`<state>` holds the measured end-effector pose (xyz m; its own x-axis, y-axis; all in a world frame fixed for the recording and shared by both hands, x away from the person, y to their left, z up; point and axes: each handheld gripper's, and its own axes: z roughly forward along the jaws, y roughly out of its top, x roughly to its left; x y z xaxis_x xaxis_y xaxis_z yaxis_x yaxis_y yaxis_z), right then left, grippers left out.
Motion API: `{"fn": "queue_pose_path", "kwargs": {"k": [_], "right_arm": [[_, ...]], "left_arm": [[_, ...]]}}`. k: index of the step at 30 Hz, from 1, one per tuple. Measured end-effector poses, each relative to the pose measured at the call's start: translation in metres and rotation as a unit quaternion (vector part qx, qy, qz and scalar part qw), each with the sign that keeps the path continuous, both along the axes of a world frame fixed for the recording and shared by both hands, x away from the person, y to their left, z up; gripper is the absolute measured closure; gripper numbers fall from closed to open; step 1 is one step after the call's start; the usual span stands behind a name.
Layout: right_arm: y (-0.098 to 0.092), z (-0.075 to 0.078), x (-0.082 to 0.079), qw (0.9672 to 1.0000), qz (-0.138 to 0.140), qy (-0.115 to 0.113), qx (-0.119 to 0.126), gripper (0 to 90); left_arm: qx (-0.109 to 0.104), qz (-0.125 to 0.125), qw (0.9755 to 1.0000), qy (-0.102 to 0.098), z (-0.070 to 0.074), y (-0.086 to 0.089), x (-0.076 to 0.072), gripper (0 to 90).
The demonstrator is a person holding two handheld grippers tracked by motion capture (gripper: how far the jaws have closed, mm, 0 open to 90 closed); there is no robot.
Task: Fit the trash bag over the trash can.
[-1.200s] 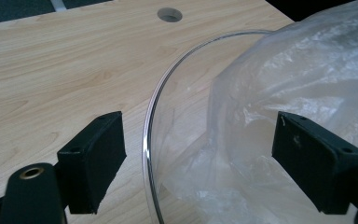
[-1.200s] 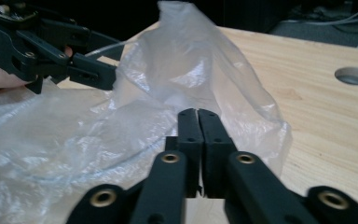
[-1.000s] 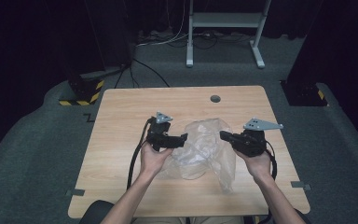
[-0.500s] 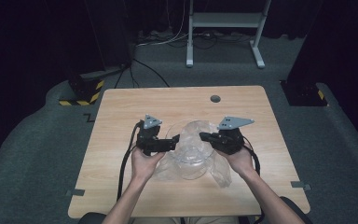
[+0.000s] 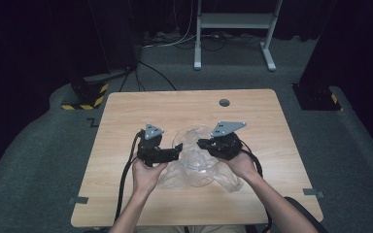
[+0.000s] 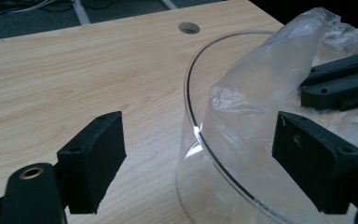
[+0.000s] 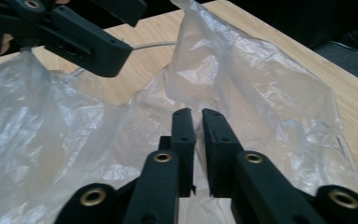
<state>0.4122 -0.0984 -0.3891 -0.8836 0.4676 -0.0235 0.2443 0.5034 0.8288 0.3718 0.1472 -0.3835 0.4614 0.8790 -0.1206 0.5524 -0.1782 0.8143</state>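
A clear plastic bowl (image 5: 196, 170) stands near the middle of the wooden table (image 5: 126, 126), with a crumpled clear plastic bag (image 5: 228, 179) draped in and around it. My left gripper (image 5: 178, 151) is at the bowl's left side. In the left gripper view it (image 6: 205, 163) is open wide, its jaws straddling the bowl's rim (image 6: 191, 93), one outside and one inside by the bag (image 6: 261, 93). My right gripper (image 5: 200, 143) reaches over the bowl from the right. In the right gripper view it (image 7: 199, 116) is shut, the bag's film (image 7: 242, 70) rising from its tips.
A round cable hole (image 5: 224, 103) lies in the table's far edge area. On the floor beyond the table stand a white metal frame (image 5: 233, 34) and a base with yellow and black stripes (image 5: 85, 99). Cables trail from both grippers toward the person.
Both hands have moved left, the right one farther, so the grippers stand closer together. The bag has shifted with them, and the bowl now shows between the grippers.
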Motion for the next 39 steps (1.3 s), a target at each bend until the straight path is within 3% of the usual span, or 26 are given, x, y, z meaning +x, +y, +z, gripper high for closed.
{"fn": "queue_pose_path", "kwargs": {"k": [12, 25, 29, 33, 37, 39], "right_arm": [[-0.010, 0.008, -0.005, 0.9990, -0.005, 0.001, 0.044, 59.9], [-0.036, 0.021, -0.021, 0.9959, -0.037, -0.013, 0.081, 54.3], [-0.046, 0.024, -0.025, 0.9946, -0.053, -0.020, 0.086, 53.0], [-0.060, 0.029, -0.029, 0.9913, -0.084, -0.031, 0.096, 52.1], [-0.077, 0.030, -0.028, 0.9858, -0.127, -0.033, 0.105, 51.5], [-0.083, 0.028, -0.025, 0.9828, -0.145, -0.023, 0.113, 51.3]], "left_arm": [[-0.006, 0.005, 1.0000, -0.005, 0.004, 0.001, 0.005, 17.3], [-0.003, -0.005, 1.0000, 0.001, 0.002, -0.016, 0.021, 17.2], [0.009, -0.005, 0.9999, 0.003, 0.001, -0.020, 0.027, 17.1], [0.016, -0.005, 0.9998, 0.006, -0.001, -0.021, 0.032, 17.3], [0.011, -0.005, 0.9999, 0.009, -0.002, -0.022, 0.036, 17.8], [0.011, -0.008, 0.9999, 0.010, -0.003, -0.023, 0.037, 17.9]]}}
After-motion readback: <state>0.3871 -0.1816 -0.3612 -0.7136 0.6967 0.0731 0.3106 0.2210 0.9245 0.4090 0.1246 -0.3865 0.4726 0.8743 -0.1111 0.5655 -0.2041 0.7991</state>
